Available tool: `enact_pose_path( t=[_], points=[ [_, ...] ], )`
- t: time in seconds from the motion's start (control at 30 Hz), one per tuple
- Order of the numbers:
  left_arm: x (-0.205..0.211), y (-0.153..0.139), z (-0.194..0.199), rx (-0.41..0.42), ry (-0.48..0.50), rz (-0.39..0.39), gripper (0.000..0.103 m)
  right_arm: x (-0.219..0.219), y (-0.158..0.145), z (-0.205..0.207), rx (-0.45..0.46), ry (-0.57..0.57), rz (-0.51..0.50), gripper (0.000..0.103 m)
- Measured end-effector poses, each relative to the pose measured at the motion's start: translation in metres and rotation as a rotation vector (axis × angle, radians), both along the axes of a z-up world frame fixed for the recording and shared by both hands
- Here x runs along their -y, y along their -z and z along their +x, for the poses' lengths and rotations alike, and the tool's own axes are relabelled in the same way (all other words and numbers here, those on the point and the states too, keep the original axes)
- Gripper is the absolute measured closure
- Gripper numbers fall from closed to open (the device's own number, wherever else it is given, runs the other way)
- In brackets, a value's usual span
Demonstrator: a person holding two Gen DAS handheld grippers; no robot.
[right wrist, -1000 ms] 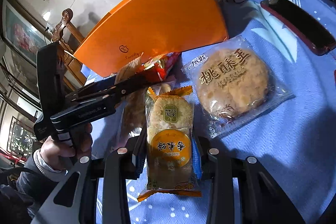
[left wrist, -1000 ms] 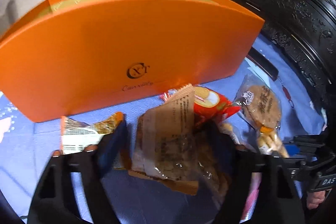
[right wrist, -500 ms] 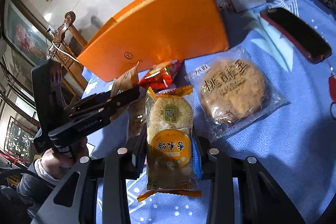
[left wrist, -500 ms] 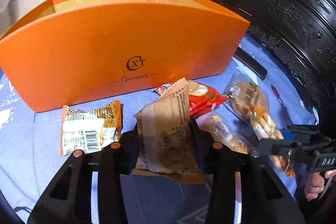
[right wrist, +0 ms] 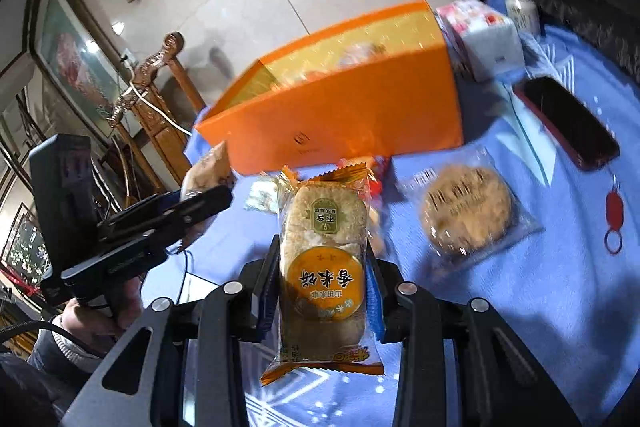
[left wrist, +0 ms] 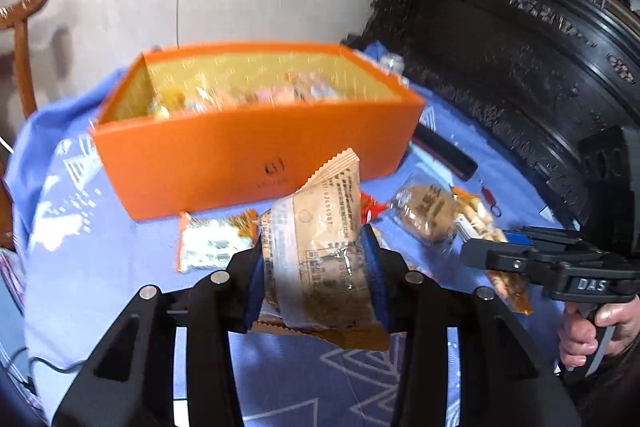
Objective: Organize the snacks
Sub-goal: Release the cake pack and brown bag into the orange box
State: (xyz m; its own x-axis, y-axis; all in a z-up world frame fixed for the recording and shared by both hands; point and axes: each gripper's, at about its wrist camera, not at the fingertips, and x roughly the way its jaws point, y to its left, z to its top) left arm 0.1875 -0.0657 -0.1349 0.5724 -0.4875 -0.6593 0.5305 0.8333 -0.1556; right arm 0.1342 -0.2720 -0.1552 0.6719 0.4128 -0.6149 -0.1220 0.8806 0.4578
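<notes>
My left gripper point(left wrist: 316, 267) is shut on a brown snack packet point(left wrist: 320, 247), held up off the blue cloth in front of the orange box point(left wrist: 256, 151). The box is open on top and holds several wrapped snacks point(left wrist: 276, 93). My right gripper point(right wrist: 322, 275) is shut on an orange rice-cracker packet point(right wrist: 324, 259), also lifted above the table. The orange box point(right wrist: 340, 119) stands beyond it. On the cloth lie a round biscuit packet point(right wrist: 466, 213), a red packet point(right wrist: 374, 173) and an orange-and-white packet point(left wrist: 212, 241). The left gripper point(right wrist: 200, 203) appears at the left of the right wrist view.
A dark phone point(right wrist: 568, 121) and a red key tag point(right wrist: 614, 207) lie on the blue cloth point(right wrist: 540, 287) at the right. A tissue pack point(right wrist: 480, 35) and a can point(right wrist: 520, 9) stand behind the box. Dark carved furniture point(left wrist: 520, 47) rises on the right, a wooden chair point(right wrist: 160, 99) on the left.
The left gripper closed on the brown packet and lifted it. Both grippers have risen with their packets, so the inside of the orange box has come into sight.
</notes>
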Motion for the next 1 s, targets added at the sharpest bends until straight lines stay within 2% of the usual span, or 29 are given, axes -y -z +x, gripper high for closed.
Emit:
enact_pose_path(
  t=[0.2, 0.4, 0.53, 0.63, 0.67, 0.7, 0.73, 0.77, 0.8, 0.87, 0.93, 1.0],
  points=[
    [-0.024, -0.050, 0.013, 0.057, -0.046, -0.061, 0.061, 0.001, -0.049, 0.019, 0.118, 0.003, -0.001, 0.067],
    [-0.037, -0.096, 0.065, 0.096, -0.096, -0.128, 0.061, 0.011, -0.104, 0.063, 0.257, 0.049, -0.044, 0.067],
    [-0.029, -0.115, 0.103, 0.136, -0.124, -0.117, 0.061, 0.014, -0.127, 0.105, 0.307, 0.060, -0.088, 0.067],
    [-0.021, -0.122, 0.136, 0.141, -0.141, -0.097, 0.060, 0.011, -0.133, 0.135, 0.328, 0.059, -0.115, 0.067],
    [-0.017, -0.120, 0.149, 0.131, -0.149, -0.086, 0.053, 0.007, -0.131, 0.145, 0.327, 0.046, -0.126, 0.066],
    [-0.014, -0.116, 0.163, 0.102, -0.167, -0.074, 0.014, 0.002, -0.129, 0.157, 0.316, 0.029, -0.149, 0.056],
    [-0.013, -0.112, 0.172, 0.078, -0.208, -0.053, 0.005, -0.004, -0.122, 0.171, 0.286, 0.039, -0.213, 0.048],
    [-0.014, -0.106, 0.180, 0.053, -0.297, -0.023, 0.005, -0.007, -0.119, 0.174, 0.274, 0.073, -0.257, 0.042],
    [-0.018, -0.103, 0.180, 0.037, -0.327, -0.029, 0.005, -0.007, -0.116, 0.171, 0.279, 0.093, -0.274, 0.041],
    [-0.030, -0.100, 0.161, 0.055, -0.322, -0.111, 0.004, -0.007, -0.106, 0.153, 0.300, 0.080, -0.235, 0.032],
    [-0.040, -0.094, 0.141, 0.090, -0.337, -0.123, 0.004, -0.004, -0.093, 0.133, 0.281, 0.089, -0.211, 0.029],
    [-0.049, -0.081, 0.122, 0.084, -0.366, -0.110, 0.004, -0.002, -0.079, 0.116, 0.245, 0.083, -0.194, 0.024]
  ],
)
